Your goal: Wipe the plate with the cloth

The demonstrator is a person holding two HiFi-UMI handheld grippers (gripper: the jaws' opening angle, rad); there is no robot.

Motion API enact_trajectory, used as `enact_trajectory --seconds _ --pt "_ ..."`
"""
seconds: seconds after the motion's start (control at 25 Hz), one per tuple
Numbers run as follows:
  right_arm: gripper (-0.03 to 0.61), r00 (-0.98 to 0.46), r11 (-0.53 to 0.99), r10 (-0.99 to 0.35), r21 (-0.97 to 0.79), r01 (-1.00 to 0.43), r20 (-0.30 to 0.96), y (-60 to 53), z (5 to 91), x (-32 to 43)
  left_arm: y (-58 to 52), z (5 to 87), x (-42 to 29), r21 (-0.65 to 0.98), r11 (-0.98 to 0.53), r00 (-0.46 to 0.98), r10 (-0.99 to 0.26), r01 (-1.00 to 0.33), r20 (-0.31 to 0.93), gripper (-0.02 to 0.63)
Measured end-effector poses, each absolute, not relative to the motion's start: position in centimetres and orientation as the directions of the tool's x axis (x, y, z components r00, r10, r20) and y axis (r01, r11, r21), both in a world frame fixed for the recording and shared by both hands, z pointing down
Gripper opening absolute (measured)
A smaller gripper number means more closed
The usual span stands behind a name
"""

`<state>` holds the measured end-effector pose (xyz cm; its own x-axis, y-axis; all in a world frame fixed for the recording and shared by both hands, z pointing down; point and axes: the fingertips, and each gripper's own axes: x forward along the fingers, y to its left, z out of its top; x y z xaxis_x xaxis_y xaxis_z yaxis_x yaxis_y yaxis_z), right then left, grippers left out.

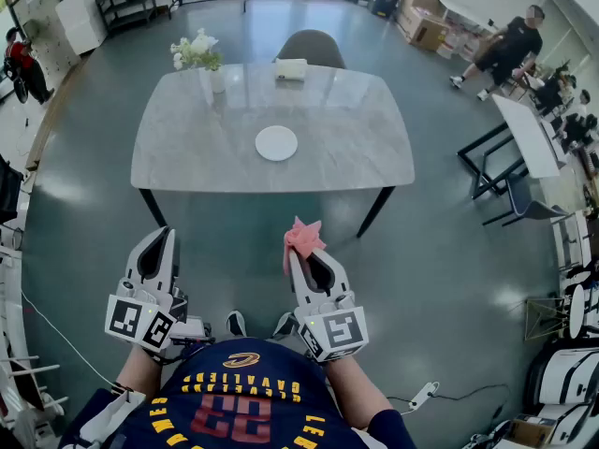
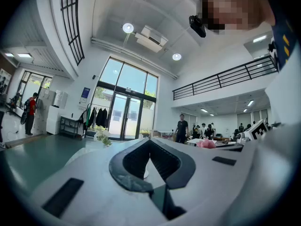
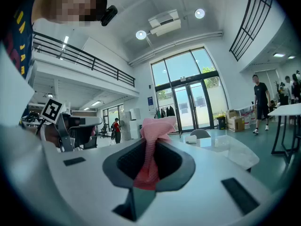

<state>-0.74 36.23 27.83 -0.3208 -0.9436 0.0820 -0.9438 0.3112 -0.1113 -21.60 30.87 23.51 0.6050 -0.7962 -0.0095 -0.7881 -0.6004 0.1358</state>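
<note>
A small white plate [image 1: 276, 143] lies near the middle of the grey marble table [image 1: 187, 148], well ahead of both grippers. My right gripper [image 1: 298, 253] is shut on a pink cloth [image 1: 302, 236], which bunches up past its tips. In the right gripper view the pink cloth [image 3: 151, 147] runs up between the closed jaws, with the right gripper [image 3: 153, 134] pointing level. My left gripper [image 1: 161, 237] is held level over the floor to the left, shut and with nothing in it; the left gripper view shows the left gripper [image 2: 149, 142] closed tip to tip.
A vase of white flowers [image 1: 199, 54] and a tissue box [image 1: 291, 68] stand at the table's far edge, with a grey chair [image 1: 311, 47] behind. A white side table [image 1: 527, 134] stands to the right. People [image 1: 505, 50] move about in the background.
</note>
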Motion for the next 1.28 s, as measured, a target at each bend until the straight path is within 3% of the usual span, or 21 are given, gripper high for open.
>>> enact_trajectory --seconds 0.4,0.68,1.28 --pt "0.046 -0.302 0.295 -0.95 -0.09 -0.951 0.082 36.5 27.9 0.0 30.9 24.1 -21.3 0.148 -0.59 0.596 -0.803 -0.794 -0.007 0.003" --pt "0.046 -0.22 0.213 -0.975 -0.145 -0.966 0.034 37.5 28.0 5.1 30.9 24.1 -19.6 0.166 -0.563 0.566 -0.823 -0.809 -0.032 0.003" --pt "0.046 -0.256 0.253 -0.966 -0.096 -0.963 0.025 35.4 28.4 10.8 30.4 25.1 -15.7 0.138 -0.499 0.504 -0.864 -0.856 0.002 0.003"
